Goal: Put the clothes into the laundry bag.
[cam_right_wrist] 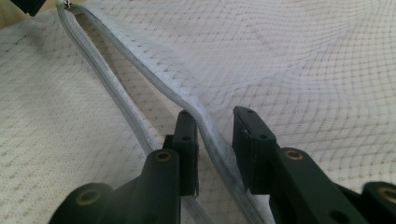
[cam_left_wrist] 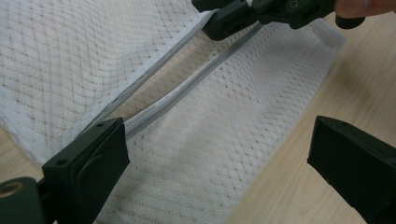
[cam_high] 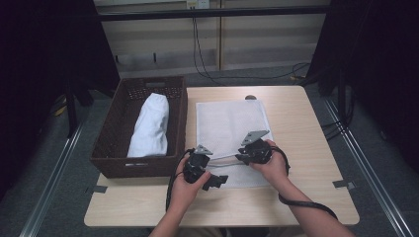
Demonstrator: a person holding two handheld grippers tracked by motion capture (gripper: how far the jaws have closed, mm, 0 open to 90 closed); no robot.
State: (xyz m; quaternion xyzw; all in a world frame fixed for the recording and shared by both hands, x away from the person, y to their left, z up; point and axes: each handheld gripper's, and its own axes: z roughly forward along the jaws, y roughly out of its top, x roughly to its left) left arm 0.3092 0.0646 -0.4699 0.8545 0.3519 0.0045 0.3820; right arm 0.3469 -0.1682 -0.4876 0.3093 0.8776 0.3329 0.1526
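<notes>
Mesh laundry bag, zip open, one edge about to be pinched

The mesh bag (cam_high: 228, 129) lies flat on the table (cam_high: 306, 148), beside the basket (cam_high: 111, 148) holding a rolled towel (cam_high: 150, 126). The right gripper (cam_right_wrist: 215, 140) straddles the upper zip edge (cam_right_wrist: 154, 81), jaws narrowed but not visibly pressing. The left gripper (cam_left_wrist: 219, 154) stands open over the near flap. A shallow pinch could let the thin edge slip, or it may catch both layers and keep the mouth closed.

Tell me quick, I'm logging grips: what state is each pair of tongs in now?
Left tongs: open wide over the mesh laundry bag, holding nothing.
Right tongs: partly closed around the bag's zipper edge; grip cannot be told.
</notes>
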